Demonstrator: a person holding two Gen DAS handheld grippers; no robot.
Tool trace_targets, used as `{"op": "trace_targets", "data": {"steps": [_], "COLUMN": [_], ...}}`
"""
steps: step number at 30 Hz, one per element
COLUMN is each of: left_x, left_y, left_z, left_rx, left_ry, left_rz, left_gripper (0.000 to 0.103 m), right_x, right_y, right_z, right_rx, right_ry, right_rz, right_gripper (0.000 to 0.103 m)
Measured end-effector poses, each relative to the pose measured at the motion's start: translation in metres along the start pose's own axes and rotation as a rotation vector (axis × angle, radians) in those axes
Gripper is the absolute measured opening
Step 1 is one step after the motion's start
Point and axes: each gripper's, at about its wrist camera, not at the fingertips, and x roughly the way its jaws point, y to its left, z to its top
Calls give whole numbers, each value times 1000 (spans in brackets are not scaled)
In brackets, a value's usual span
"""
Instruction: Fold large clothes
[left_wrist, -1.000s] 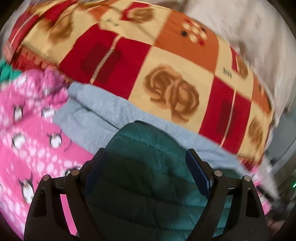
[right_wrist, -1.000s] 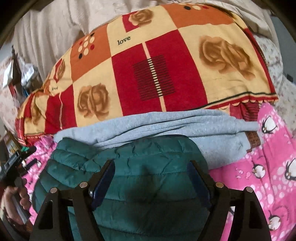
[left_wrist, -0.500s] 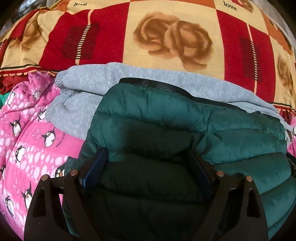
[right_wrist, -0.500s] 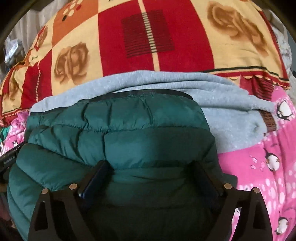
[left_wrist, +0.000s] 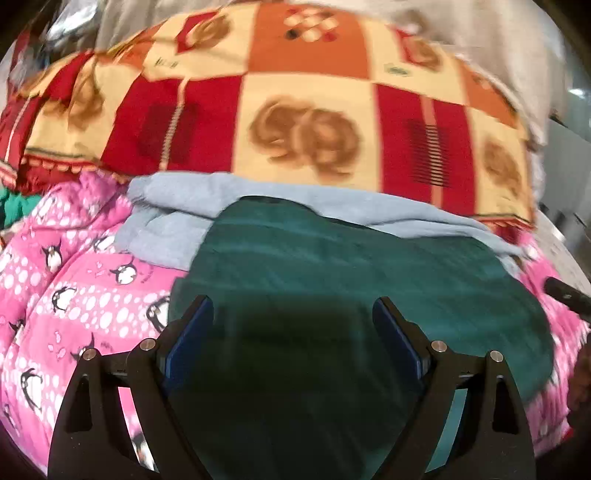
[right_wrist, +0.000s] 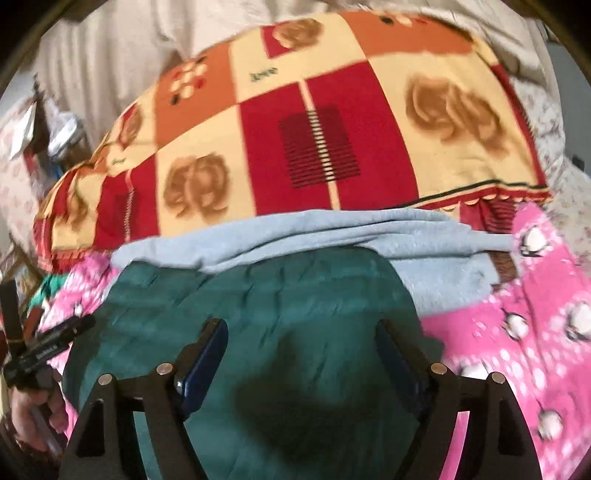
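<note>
A dark green puffer jacket (left_wrist: 369, 266) lies folded on a light grey sweatshirt (left_wrist: 166, 236) on the bed. My left gripper (left_wrist: 291, 301) hovers over the jacket's near left part, jaws wide apart and pads clear of the fabric. In the right wrist view the same jacket (right_wrist: 258, 288) spreads under my right gripper (right_wrist: 300, 324). Its jaws are closing, with jacket fabric below and between them but no pad visibly pressing on it. The grey sweatshirt (right_wrist: 443, 273) sticks out behind and to the right. Both views are motion-blurred.
A pink penguin-print blanket (left_wrist: 74, 288) covers the bed under the clothes. A big red, orange and cream rose-patterned blanket (right_wrist: 317, 147) is heaped behind them. A hand (right_wrist: 35, 410) holding the left tool shows at the right wrist view's left edge. Clutter stands far left.
Half a second ago both cameras were pushed in close over the jacket. Now both have drawn back, so more pink blanket and patterned heap show. The jacket still lies on the sweatshirt.
</note>
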Motion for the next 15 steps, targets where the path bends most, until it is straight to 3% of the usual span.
{"op": "trace_targets", "data": {"steps": [2,4,7,9,10,11,12,15], "left_x": [-3,13,13,-6,-17,-28,-41,-49], "left_y": [-9,-12,-19,-13,-8,1,13,51], "left_z": [-14,-28,-29,-23,-23,-23,-26,-39], "left_rx": [22,33,81,58,43,23,-2,-75], "left_ry": [47,142,134,85,52,16,-18,-2], "left_rz": [-19,9,34,13,9,12,16,29], "left_gripper": [89,89,90,90,90,90,90,90], "right_x": [-3,21,36,39,33,23,9,-18], "right_y": [14,22,20,19,16,11,2,-28], "right_z": [-18,-37,-47,-44,-40,-38,-37,-42], "right_rx": [-56,-75,-67,-73,-57,-37,-9,63], "right_ry": [17,147,147,178,166,131,82,10], "right_rz": [-6,7,7,8,5,7,17,15], "right_gripper": [81,87,102,102,97,86,85,85]}}
